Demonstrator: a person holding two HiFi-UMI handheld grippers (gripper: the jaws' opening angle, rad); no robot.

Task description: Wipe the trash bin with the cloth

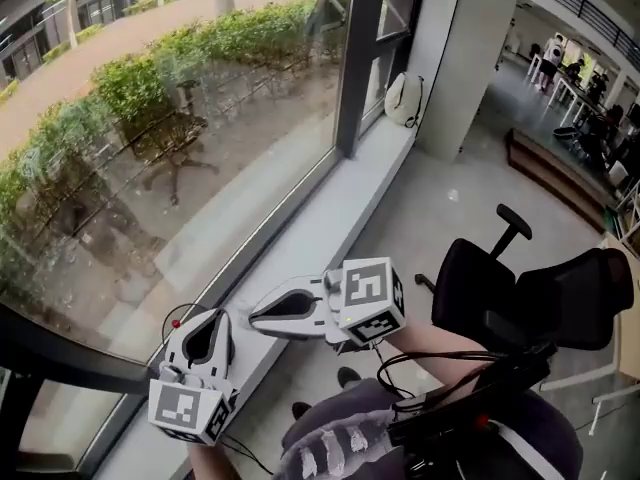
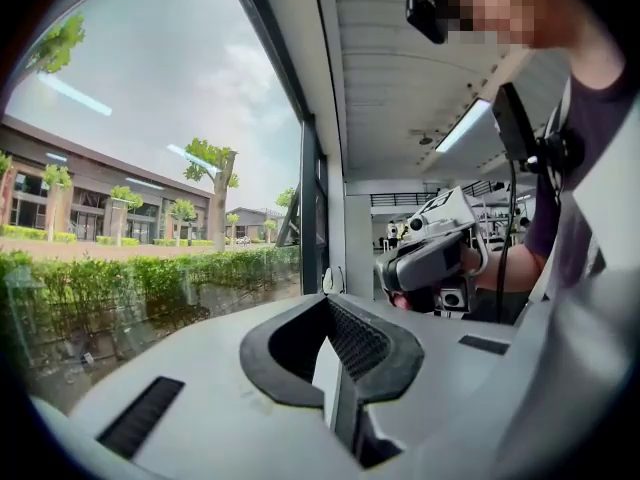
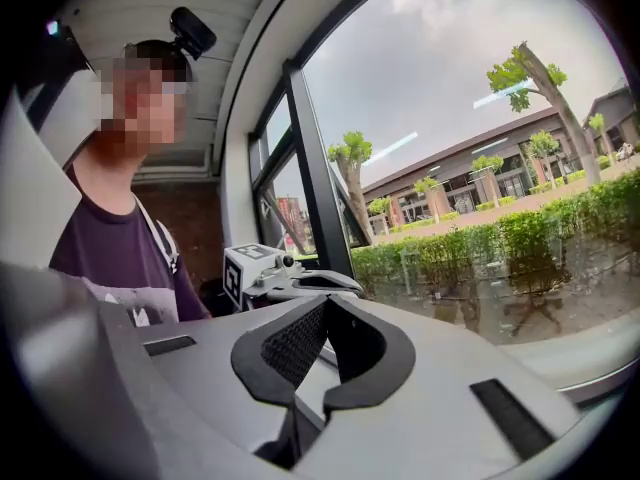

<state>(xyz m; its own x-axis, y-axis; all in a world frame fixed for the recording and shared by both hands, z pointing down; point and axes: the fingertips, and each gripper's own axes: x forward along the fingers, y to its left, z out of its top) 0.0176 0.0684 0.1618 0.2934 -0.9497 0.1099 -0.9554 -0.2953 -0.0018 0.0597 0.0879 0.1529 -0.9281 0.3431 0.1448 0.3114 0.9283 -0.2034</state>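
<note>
No trash bin and no cloth shows in any view. In the head view my left gripper (image 1: 205,318) is held low beside the window ledge, its jaws pointing up and shut with nothing between them. My right gripper (image 1: 256,318) is held just right of it, jaws pointing left, also shut and empty. In the left gripper view the shut jaws of the left gripper (image 2: 327,306) face along the window, and the right gripper (image 2: 432,258) hangs beyond them. The right gripper view shows its own shut jaws (image 3: 322,306) with the left gripper (image 3: 290,280) behind.
A large window pane (image 1: 170,138) runs along the left above a pale ledge (image 1: 330,218). A white bag-like thing (image 1: 404,99) rests at the ledge's far end by a white pillar (image 1: 470,58). A black office chair (image 1: 520,293) stands at the right. Cables (image 1: 430,368) trail over my lap.
</note>
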